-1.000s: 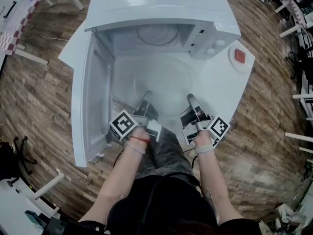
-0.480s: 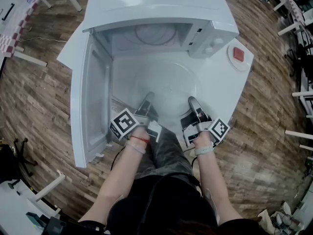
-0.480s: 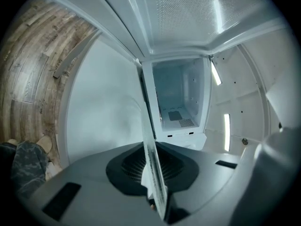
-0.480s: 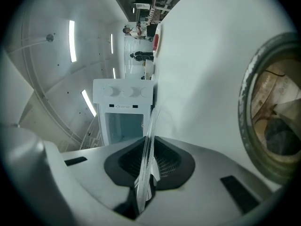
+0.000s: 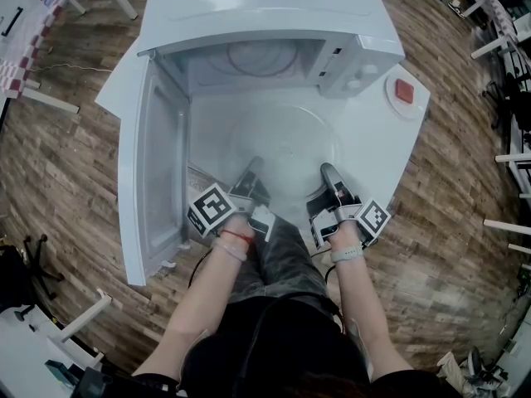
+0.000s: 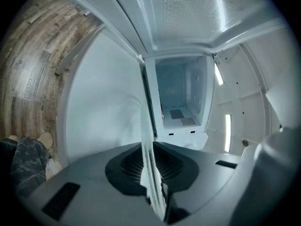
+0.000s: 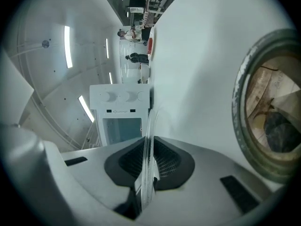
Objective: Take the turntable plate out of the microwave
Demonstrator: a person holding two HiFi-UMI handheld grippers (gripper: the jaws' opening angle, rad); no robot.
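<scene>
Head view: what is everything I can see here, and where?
microwave: one, white, on the table, door open to the picture's left
turntable plate: one, clear glass, before the open cavity, held at its near rim
ring: one, pale, inside the cavity
dish: one, white, holding a red block, right of the microwave
table: one, white, under the microwave
floor: brown wood, all around
left gripper: one, grey-black, fingers shut on the plate's rim
right gripper: one, grey-black, fingers closing on the plate's rim

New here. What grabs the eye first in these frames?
A glass plate is held just outside the open microwave, its near rim pinched by the left gripper and the right gripper, whose jaws are closing on it. The door swings wide at left; a red block sits at far right.
</scene>
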